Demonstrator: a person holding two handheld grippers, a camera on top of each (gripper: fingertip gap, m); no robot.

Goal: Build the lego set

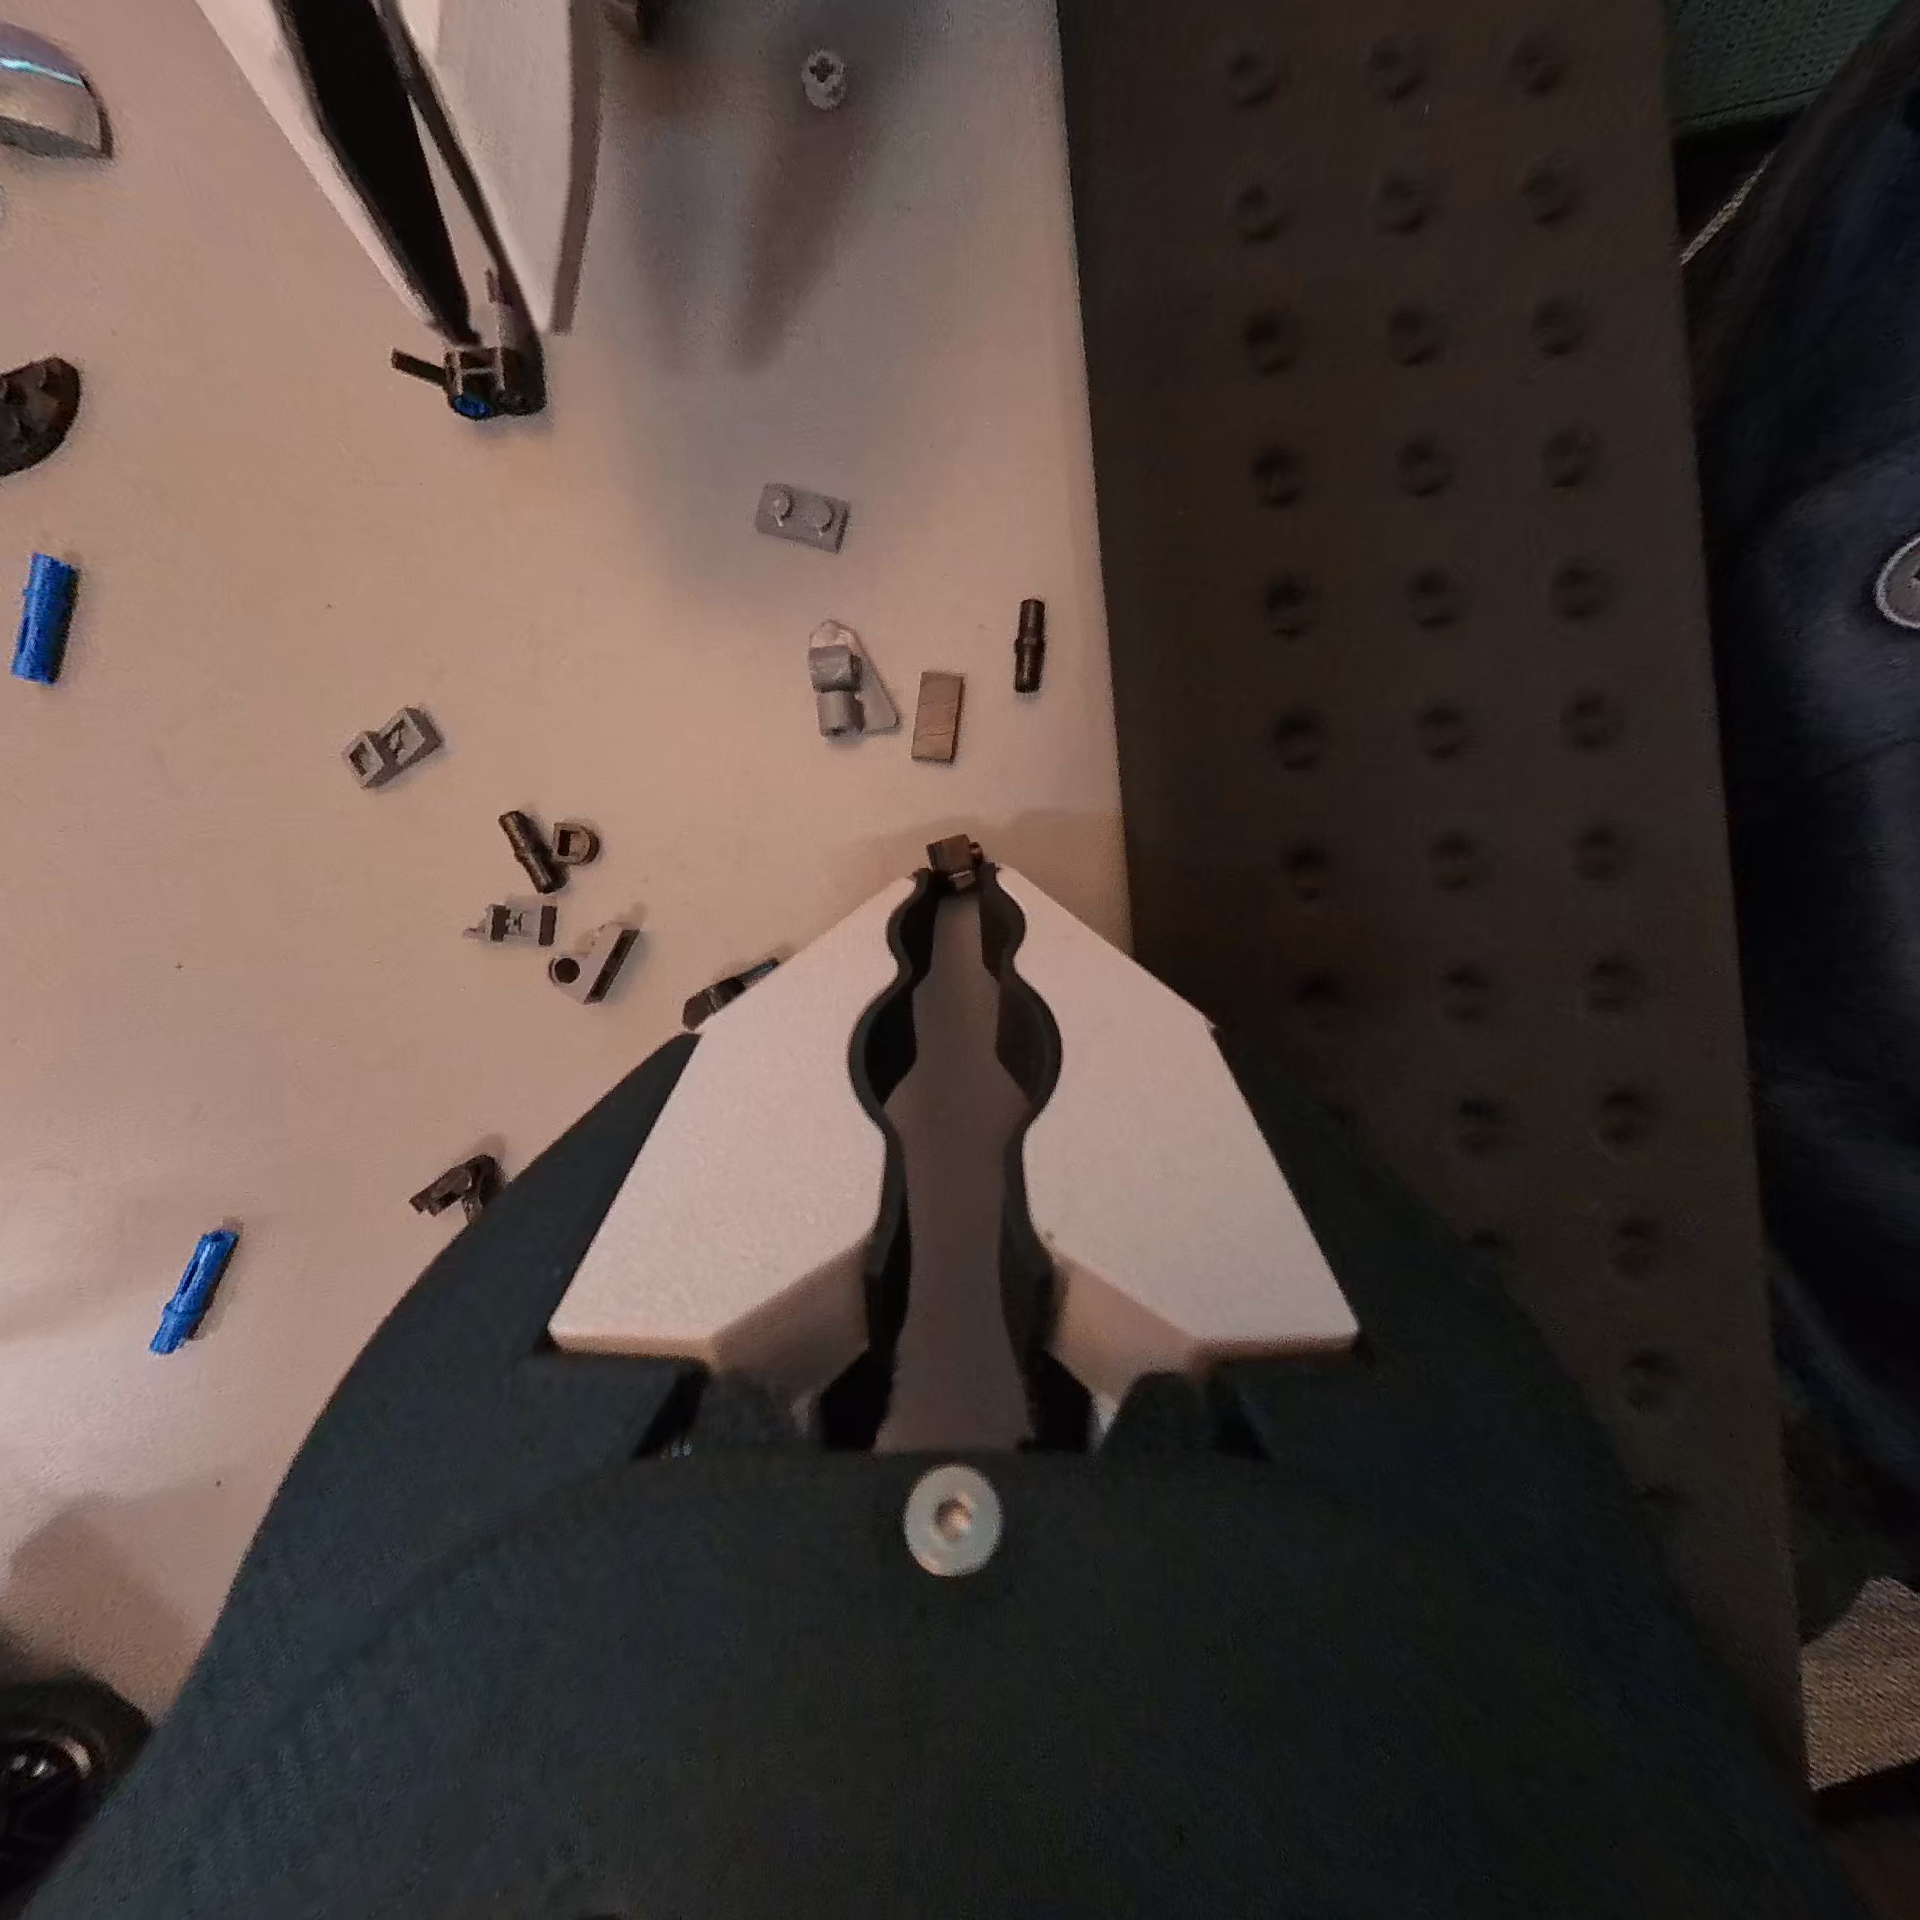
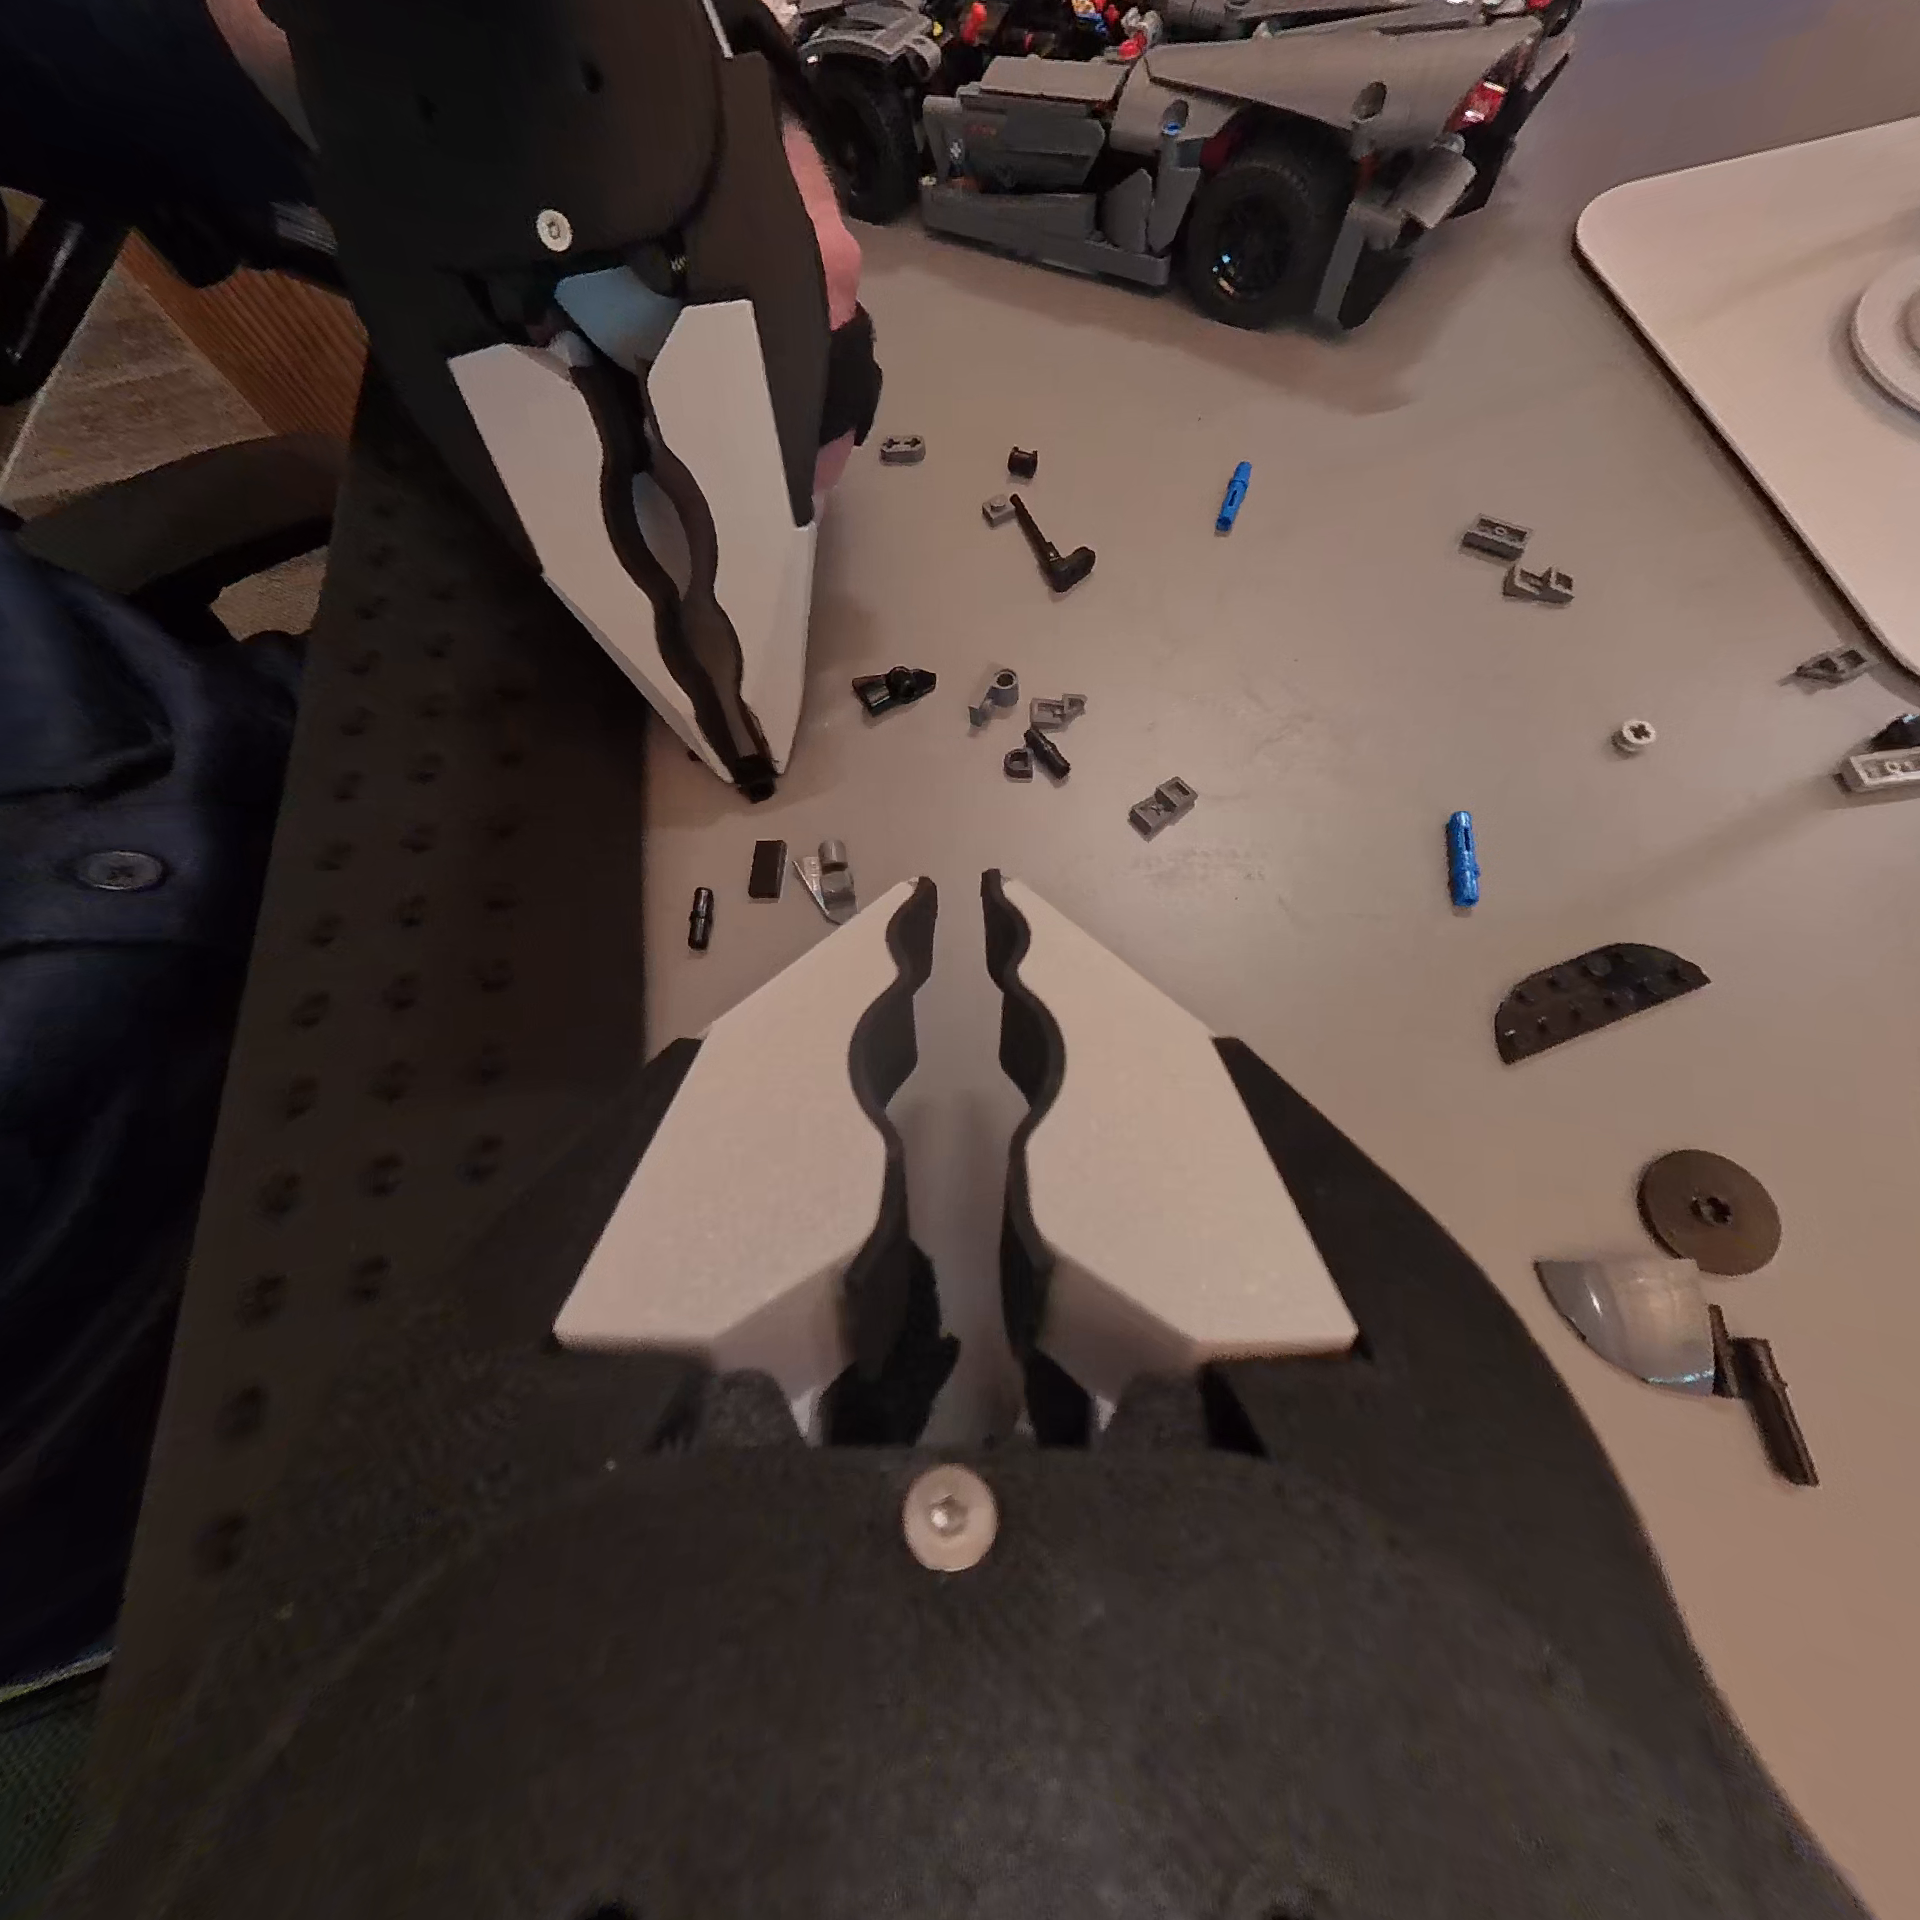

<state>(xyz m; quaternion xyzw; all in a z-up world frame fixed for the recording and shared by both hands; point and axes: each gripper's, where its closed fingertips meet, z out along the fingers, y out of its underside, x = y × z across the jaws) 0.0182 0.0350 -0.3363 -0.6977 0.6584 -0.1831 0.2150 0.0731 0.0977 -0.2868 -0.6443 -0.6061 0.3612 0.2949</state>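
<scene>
— Where the left gripper (image 1: 954, 883) comes to a point, what sits between its fingers?

— They are clamped on a small black piece (image 1: 954, 857), held at the very tips, just above the table (image 1: 260, 987) and close to the edge of a dark studded baseplate (image 1: 1403, 623).

— And the right gripper (image 2: 958, 883)?

— Its fingers stand a narrow gap apart, and its own view shows only table between them. In the left wrist view, a small dark piece with a blue end (image 1: 488, 384) sits right at its tips. I cannot tell if they touch it.

— What lies nearest?

— Just beyond the left tips are a flat dark tile (image 1: 938, 717), a black pin (image 1: 1029, 644) and a grey bracket (image 1: 844, 691), all loose on the table. Farther out are two blue pins (image 2: 1462, 857) (image 2: 1232, 497), well apart from each other.

— Any trays or bins holding parts?

— Only a pale board (image 2: 1714, 312) at the far right, with a round white disc (image 2: 1886, 343) on it. Every small part lies on the bare table, including a half-round black plate (image 2: 1590, 997), a dark disc (image 2: 1709, 1210) and a grey curved shell (image 2: 1631, 1330).

— And the build?

— A grey and black lego car (image 2: 1195, 156) stands at the far side of the table, well apart from both grippers.
</scene>
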